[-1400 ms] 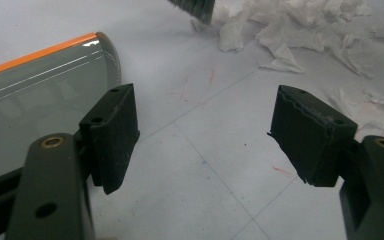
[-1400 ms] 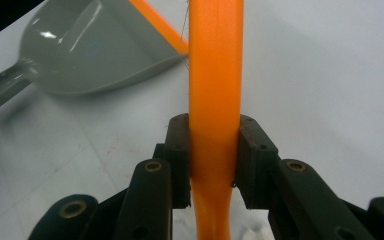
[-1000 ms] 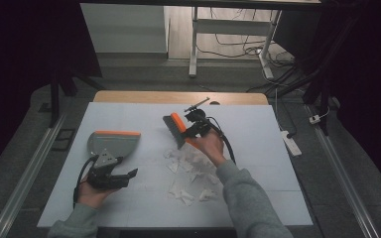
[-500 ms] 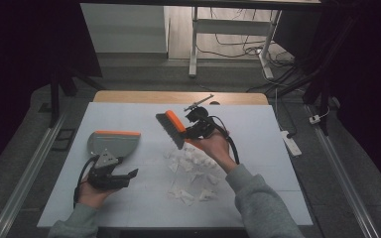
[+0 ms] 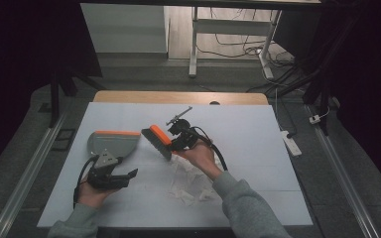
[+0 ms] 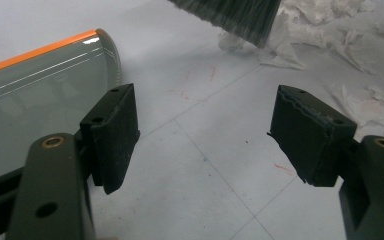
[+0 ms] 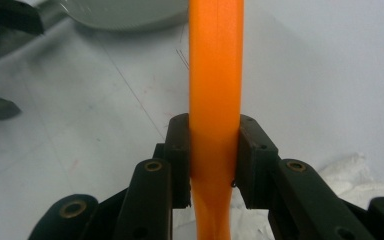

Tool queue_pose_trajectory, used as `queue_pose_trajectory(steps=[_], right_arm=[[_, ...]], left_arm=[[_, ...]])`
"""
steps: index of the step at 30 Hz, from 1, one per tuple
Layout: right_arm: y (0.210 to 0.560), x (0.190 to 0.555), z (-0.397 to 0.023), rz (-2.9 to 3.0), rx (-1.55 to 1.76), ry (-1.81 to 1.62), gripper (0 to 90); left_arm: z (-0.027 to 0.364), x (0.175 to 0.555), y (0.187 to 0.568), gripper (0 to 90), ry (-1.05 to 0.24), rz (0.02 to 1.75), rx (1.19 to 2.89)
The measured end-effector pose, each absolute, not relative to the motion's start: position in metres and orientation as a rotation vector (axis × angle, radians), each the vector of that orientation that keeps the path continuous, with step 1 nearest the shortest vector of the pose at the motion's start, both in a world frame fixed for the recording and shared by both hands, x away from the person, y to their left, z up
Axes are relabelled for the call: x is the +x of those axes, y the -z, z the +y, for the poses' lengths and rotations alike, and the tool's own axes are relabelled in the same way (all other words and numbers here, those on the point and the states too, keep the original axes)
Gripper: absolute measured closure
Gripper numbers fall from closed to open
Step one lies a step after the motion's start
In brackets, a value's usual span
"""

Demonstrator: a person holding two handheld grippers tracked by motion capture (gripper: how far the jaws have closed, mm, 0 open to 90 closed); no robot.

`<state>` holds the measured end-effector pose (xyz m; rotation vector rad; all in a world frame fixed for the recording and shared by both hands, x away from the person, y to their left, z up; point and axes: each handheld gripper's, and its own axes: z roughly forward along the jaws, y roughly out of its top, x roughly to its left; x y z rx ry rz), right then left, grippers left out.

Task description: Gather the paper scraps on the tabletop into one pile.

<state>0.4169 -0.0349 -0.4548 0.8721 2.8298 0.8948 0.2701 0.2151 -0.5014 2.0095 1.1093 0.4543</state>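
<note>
A grey dustpan (image 5: 113, 142) with an orange front lip lies at the left of the white table; its pan (image 6: 40, 95) sits just beyond my left jaw. My left gripper (image 5: 124, 168) rests near the dustpan's handle, open (image 6: 205, 135), with bare table between its pads. My right gripper (image 5: 174, 141) is shut on the orange handle (image 7: 215, 75) of a hand brush (image 5: 156, 140), both pads (image 7: 180, 150) pressed to its sides. The dark bristles (image 6: 230, 15) hang just right of the dustpan, at the edge of several torn white paper scraps (image 5: 188, 181).
More paper scraps (image 6: 350, 30) spread right of the bristles, and one (image 7: 350, 170) lies by my right jaw. The table's wooden far edge (image 5: 178, 96) is behind. Metal rails (image 5: 25, 178) run along the floor on both sides.
My right hand has carried the brush leftward, closer to the dustpan. The left hand and the dustpan have stayed put.
</note>
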Motion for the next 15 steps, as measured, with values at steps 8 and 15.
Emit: queue_pose_trajectory(steps=[8, 15], right_arm=[[0.455, 0.423, -0.071, 2.751, 0.932, -0.759, 70.8], [0.432, 0.416, -0.100, 2.684, 0.949, -0.872, 70.8]], left_arm=[[0.215, 0.271, 0.502, 27.7, -0.451, 1.117, 2.010], [0.216, 0.271, 0.502, 27.7, -0.457, 1.124, 2.007]])
